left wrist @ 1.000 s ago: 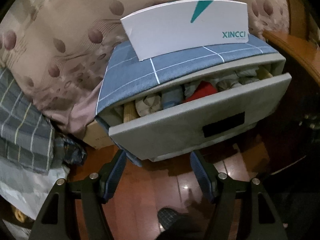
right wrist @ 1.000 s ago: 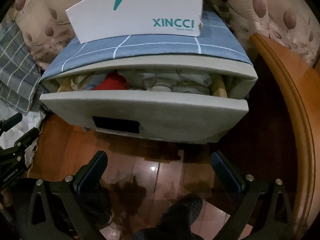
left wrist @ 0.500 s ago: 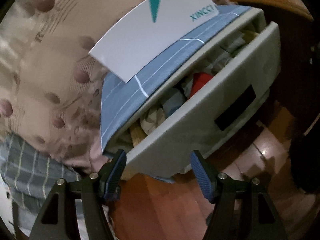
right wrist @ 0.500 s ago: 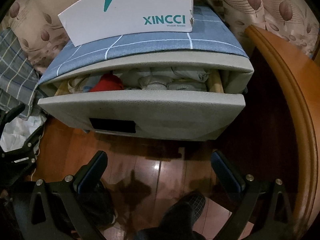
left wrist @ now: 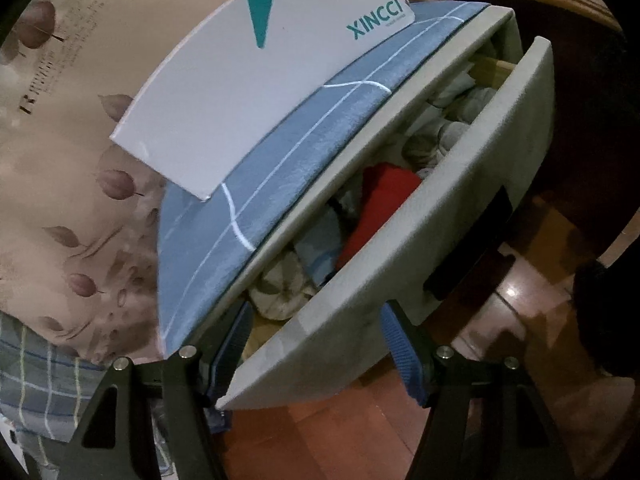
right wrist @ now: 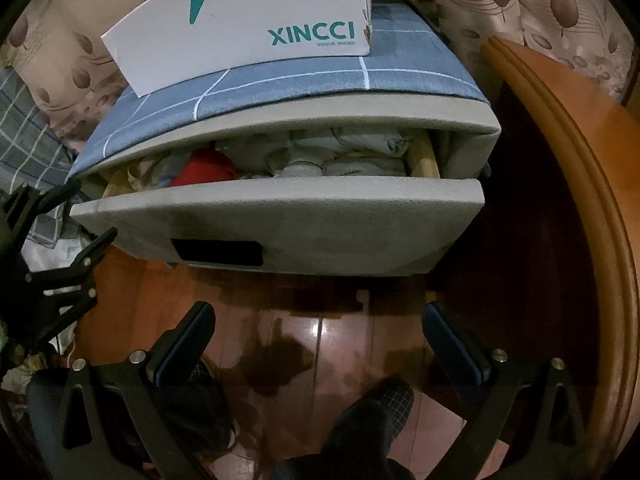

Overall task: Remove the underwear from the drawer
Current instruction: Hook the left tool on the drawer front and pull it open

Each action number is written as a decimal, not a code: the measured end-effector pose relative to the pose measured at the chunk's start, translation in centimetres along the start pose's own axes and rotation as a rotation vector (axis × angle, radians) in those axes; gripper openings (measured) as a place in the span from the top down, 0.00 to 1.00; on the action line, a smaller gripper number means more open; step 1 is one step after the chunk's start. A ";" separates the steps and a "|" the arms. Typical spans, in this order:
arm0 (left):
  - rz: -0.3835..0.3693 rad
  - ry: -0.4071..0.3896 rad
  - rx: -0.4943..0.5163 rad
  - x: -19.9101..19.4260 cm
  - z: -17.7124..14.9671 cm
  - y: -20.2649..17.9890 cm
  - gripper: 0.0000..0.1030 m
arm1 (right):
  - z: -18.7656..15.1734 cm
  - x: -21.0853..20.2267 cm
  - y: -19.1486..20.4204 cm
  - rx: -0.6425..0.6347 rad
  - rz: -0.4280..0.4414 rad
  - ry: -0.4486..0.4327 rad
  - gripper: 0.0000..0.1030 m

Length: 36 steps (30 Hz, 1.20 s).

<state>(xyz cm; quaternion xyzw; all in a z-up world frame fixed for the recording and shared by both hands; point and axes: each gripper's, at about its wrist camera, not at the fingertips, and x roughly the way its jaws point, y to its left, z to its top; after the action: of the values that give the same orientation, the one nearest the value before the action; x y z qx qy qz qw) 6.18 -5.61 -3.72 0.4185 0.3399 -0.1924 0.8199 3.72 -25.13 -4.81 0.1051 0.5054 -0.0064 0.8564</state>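
Drawer (right wrist: 280,216) open, red underwear (left wrist: 380,204) inside; left gripper (left wrist: 316,344) spread by its corner, maybe touching; right gripper (right wrist: 320,340) spread, empty, foot (right wrist: 372,412) below only there.

Dim warm light, floor glare, fisheye vignetting

We see a grey cabinet (right wrist: 460,120) standing on the reddish wood floor (right wrist: 320,340). On its top lies a blue checked cloth (right wrist: 400,68), reaching to the front edge, w/ a white XINCCI box (right wrist: 248,20) on the cloth, towards the back left corner.
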 end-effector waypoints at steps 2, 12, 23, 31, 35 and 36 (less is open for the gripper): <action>-0.013 0.004 0.009 0.7 0.2 0.1 0.34 | 0.0 0.0 0.0 0.001 0.002 0.002 0.01; -0.080 0.034 0.009 2.9 0.2 -0.8 0.33 | 0.0 0.1 0.0 0.000 0.000 0.007 0.01; -0.132 0.026 -0.012 2.4 -0.3 -0.2 0.33 | -0.1 0.0 0.1 -0.001 -0.005 0.006 0.01; -0.169 0.050 0.008 0.2 -1.6 -1.5 0.33 | 0.1 -0.4 -0.3 0.017 0.009 -0.019 0.01; -0.212 0.075 -0.002 -1.1 -2.3 -1.7 0.33 | 0.1 -1.0 -0.8 0.027 0.027 -0.049 0.01; -0.220 0.082 0.000 -1.4 -2.5 -1.9 0.33 | 0.1 -1.1 -0.7 0.029 0.030 -0.053 0.01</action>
<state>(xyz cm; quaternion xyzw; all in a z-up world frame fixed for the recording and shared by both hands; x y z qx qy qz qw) 3.09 -4.64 -4.81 0.3864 0.4169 -0.2641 0.7792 3.20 -25.95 -3.97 0.1246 0.4806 -0.0036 0.8680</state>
